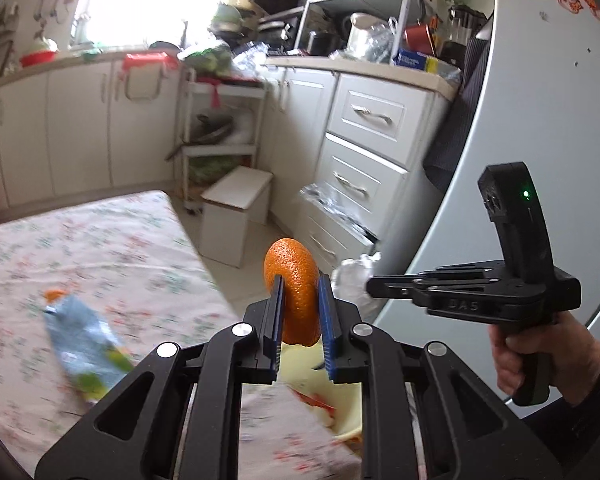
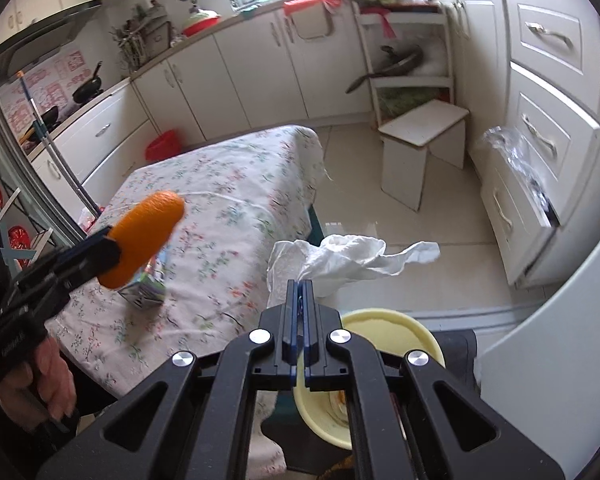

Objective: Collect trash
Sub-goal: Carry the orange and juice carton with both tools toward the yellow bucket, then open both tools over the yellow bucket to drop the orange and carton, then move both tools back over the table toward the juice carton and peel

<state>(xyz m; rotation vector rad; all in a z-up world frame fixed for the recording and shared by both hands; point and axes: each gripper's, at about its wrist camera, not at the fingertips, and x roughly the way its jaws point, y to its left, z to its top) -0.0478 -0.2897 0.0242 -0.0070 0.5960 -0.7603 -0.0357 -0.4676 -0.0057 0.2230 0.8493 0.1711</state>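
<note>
My left gripper (image 1: 299, 312) is clamped on a piece of orange peel (image 1: 292, 288), its blue fingers (image 1: 274, 320) pressing the peel from both sides and holding it edge-up, clear of the surface (image 1: 100, 248). My right gripper (image 2: 299, 304) is closed tight on a crumpled white tissue (image 2: 340, 258), which hangs forward from the fingertips. Judgement: both items are carried off the surface as trash, each pinched at one end so it can be dropped freely.

Directly below my right gripper sits a pale yellow bin (image 2: 400, 324), apparently the collection point, just beside the edge of the floral cloth.

The right wrist view shows the bin's open mouth and some contents inside; the left wrist view shows only a yellow patch under the fingers. The left view shows a blue-green wrapper (image 1: 80, 340) lying flat on the surface, with a small orange scrap (image 1: 54, 294) at its far end. The right view shows the same wrapper partly hidden behind the peel. Judgement: that wrapper remains to be collected.
</note>
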